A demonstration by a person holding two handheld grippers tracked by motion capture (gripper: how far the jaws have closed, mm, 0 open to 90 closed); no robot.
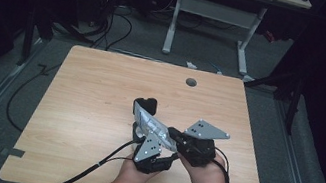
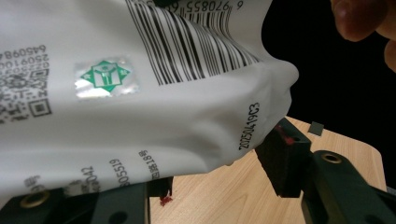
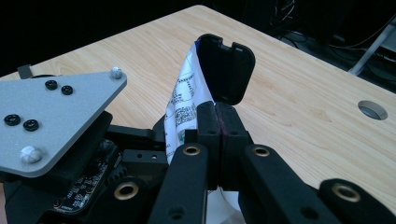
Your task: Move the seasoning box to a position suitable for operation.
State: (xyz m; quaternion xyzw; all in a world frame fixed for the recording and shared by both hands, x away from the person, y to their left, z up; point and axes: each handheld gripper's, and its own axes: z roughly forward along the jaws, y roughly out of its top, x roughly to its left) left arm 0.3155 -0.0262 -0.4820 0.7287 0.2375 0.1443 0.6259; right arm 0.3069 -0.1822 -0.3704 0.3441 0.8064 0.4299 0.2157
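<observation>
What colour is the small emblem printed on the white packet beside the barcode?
Green, on a silvery patch of the packet; the emblem shows best in the left gripper view.

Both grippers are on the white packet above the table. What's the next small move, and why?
Probably draw the right gripper slowly away from the left gripper, watching for the packet to tear. The right jaws are pinched shut on its edge, the left jaws hold its body, and it hangs clear of the table.

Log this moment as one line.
left gripper: holds white packet | right gripper: shut on packet edge | table: wooden
</observation>
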